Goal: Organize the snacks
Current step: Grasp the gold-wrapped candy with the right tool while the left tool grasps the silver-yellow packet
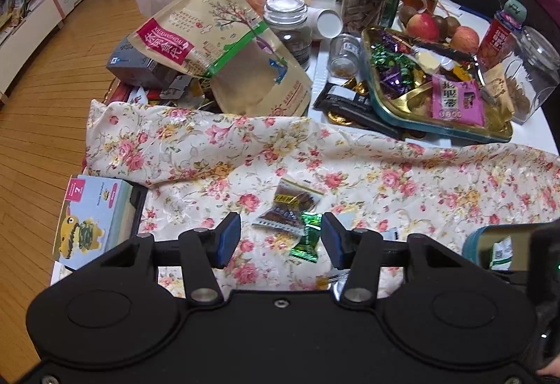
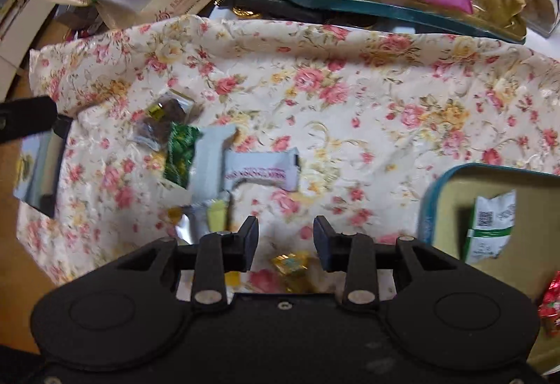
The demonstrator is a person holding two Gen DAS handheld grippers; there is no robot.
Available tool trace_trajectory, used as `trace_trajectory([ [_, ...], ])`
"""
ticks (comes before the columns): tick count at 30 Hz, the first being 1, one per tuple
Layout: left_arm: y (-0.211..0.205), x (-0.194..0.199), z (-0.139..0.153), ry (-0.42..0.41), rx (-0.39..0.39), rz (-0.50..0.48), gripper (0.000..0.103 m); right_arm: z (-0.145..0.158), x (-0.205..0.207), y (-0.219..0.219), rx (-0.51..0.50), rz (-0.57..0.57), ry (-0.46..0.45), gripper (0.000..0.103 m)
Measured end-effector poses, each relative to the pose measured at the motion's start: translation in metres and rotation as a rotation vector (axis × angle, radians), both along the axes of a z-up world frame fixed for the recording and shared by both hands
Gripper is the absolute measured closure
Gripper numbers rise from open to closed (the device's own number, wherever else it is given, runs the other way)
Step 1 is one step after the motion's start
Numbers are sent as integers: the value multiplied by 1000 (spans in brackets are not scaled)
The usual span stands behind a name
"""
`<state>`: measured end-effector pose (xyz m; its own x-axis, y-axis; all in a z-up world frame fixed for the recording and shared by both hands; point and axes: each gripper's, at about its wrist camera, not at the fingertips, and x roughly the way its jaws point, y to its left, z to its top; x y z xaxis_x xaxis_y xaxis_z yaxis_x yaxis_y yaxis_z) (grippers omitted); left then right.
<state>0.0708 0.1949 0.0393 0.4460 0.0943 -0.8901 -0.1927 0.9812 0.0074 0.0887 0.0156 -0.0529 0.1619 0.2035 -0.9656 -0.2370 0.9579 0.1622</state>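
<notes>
Right wrist view puts your right gripper (image 2: 286,240) empty, jaws partly apart, above a gold foil-wrapped candy (image 2: 291,265) on the flowered cloth (image 2: 350,97) — gather it next into the teal tin (image 2: 428,209). Your left gripper (image 1: 281,235) hovers half-open, holding nothing.

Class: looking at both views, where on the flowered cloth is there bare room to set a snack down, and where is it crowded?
Free: the wide stretch of cloth between the white packet, the teal tin and the gold tray behind.
Crowded: the cluster of sweets around the green sweet, and everything behind the cloth's far edge.
</notes>
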Motion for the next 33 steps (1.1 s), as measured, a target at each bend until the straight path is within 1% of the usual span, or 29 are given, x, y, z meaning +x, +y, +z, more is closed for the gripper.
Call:
trace_trajectory([
  [2, 3, -1, -4, 14, -3, 3, 46, -5, -2, -7, 8, 20, 35, 65],
  [5, 6, -1, -8, 35, -24, 8, 46, -10, -6, -14, -6, 44, 43, 65],
  [7, 5, -1, -9, 43, -34, 9, 46, -13, -9, -13, -14, 50, 43, 65],
  [10, 3, 0, -9, 42, -26, 12, 46, -19, -9, -9, -9, 49, 68, 65],
  [13, 1, 0, -10, 42, -25, 5, 46, -22, -12, 4, -25, 76, 52, 65],
  [14, 1, 0, -10, 44, -26, 3, 46, -23, -13, 8, -34, 83, 44, 66],
  [16, 3, 0, -11, 47, -27, 4, 46, -27, -16, 16, -38, 91, 52, 79],
  [19, 6, 0, -12, 52, -33, 14, 46, -30, -20, 29, 16, 94, 70, 80],
  [21, 9, 0, -12, 54, -43, 22, 46, -30, -24, 37, 30, 89, 53, 80],
  [25, 11, -1, -12, 55, -50, 29, 46, -28, -31, 52, -13, 93, -8, 80],
  [27, 11, -1, -12, 57, -47, 26, 46, -27, -35, 55, -17, 91, -29, 77],
  [30, 10, -1, -14, 62, -46, 17, 46, -26, -42, 58, -37, 110, -64, 77],
  [33, 9, 0, -17, 71, -50, 18, 46, -28, -47, 56, -10, 108, -98, 77],
])
